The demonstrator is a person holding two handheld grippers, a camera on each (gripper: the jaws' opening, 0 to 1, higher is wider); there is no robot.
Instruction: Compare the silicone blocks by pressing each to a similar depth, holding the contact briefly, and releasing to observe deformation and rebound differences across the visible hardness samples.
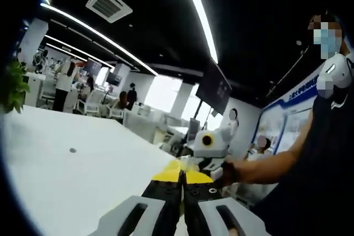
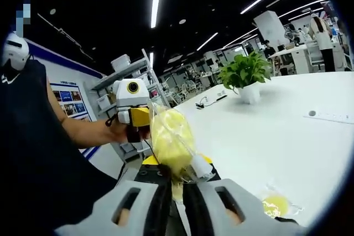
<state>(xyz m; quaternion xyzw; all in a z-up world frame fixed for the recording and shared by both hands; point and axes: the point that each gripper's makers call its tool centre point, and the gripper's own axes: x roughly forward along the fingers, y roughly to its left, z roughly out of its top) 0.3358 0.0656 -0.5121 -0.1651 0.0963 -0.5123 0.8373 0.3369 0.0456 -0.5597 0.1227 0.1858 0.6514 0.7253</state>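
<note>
My right gripper (image 2: 176, 165) is shut on a clear plastic bag holding a soft yellow silicone block (image 2: 170, 139), which stands up between its jaws above the white table (image 2: 260, 136). A second yellow block in clear wrap (image 2: 275, 205) lies on the table to the lower right. My left gripper (image 1: 181, 176) has its yellow tips pressed together. In the right gripper view the left gripper (image 2: 137, 119), held in a hand, meets the bag's upper edge; whether it pinches the bag I cannot tell. The right gripper (image 1: 204, 161) faces it closely in the left gripper view.
A potted green plant (image 2: 245, 75) and a flat white socket strip (image 2: 329, 116) sit on the table. The person holding the grippers stands at the table edge, arm (image 1: 271, 167) stretched out. Shelving (image 2: 119, 75) and office desks with people lie beyond.
</note>
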